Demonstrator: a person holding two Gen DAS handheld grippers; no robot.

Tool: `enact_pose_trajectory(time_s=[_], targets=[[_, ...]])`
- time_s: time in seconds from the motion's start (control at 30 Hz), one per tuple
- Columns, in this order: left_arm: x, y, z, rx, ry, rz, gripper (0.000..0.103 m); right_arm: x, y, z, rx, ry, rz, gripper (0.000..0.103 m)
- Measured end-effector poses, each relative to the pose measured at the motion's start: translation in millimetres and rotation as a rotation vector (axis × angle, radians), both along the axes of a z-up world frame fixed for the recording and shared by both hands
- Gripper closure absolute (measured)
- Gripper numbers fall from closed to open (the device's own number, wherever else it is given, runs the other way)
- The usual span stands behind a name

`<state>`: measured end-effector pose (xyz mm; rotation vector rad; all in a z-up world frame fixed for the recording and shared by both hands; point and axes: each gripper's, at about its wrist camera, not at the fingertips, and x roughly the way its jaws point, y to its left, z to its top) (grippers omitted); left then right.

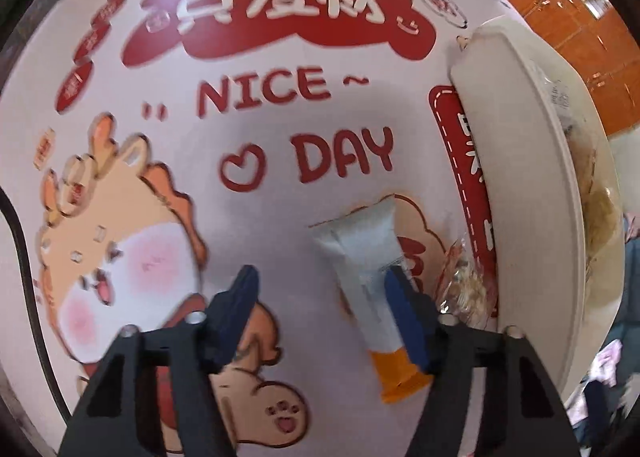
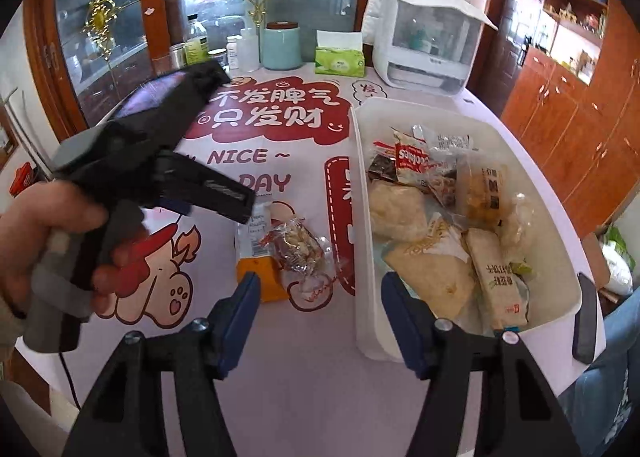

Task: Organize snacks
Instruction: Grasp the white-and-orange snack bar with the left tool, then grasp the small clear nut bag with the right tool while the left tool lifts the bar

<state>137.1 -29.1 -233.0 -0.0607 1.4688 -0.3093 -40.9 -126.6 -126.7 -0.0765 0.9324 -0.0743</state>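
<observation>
White-and-orange snack packet [image 1: 370, 289] under right finger of open left gripper [image 1: 320, 289]

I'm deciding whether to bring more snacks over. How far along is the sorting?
Mostly done: the white bin already holds many packets. In hand: nothing yet; the left claw is open over the white-and-orange packet, one finger overlapping it. The right claw is open and empty. Left: that packet and the clear-wrapped snack beside it on the table.

Bright, even daylight; strong fisheye bending and dark corners; left wrist view motion-blurred throughout.
</observation>
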Motion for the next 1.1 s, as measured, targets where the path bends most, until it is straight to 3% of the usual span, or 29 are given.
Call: enact_pose_trajectory(time_s=[0.2,0.5,0.53,0.6,0.63,0.73,0.77,1.1], targets=[[-0.1,-26.3,0.4,-0.037,0.019,-0.024,0.043,2.3,4.8,-0.6,-0.033,-0.011,0.038,0.040],[-9.9,-56.5,-0.9,0.029,-0.016,-0.109,0.044,5.4,-0.2,-0.2,-0.022,-0.014,0.050,0.040],[-13.3,-57.5,-0.4,0.039,-0.030,-0.115,0.046,5.7,-0.2,-0.2,-0.019,-0.015,0.054,0.040],[-17.2,-61.5,0.5,0.088,-0.073,-0.148,0.064,6.4,0.7,-0.3,-0.017,-0.016,0.062,0.040],[-19.7,-63.7,1.5,0.088,-0.084,-0.166,0.064,7.0,2.1,-0.5,-0.016,-0.015,0.069,0.040],[-28.8,-55.8,3.9,0.072,-0.116,-0.192,0.068,8.9,5.8,-1.3,-0.013,-0.014,0.085,0.040],[-31.9,-49.6,6.5,0.075,-0.135,-0.195,0.074,9.7,7.2,-1.9,-0.013,-0.013,0.090,0.040],[-45.5,39.2,23.3,0.115,-0.198,-0.143,0.074,36.5,38.6,-27.6,-0.060,0.041,0.155,0.040]])
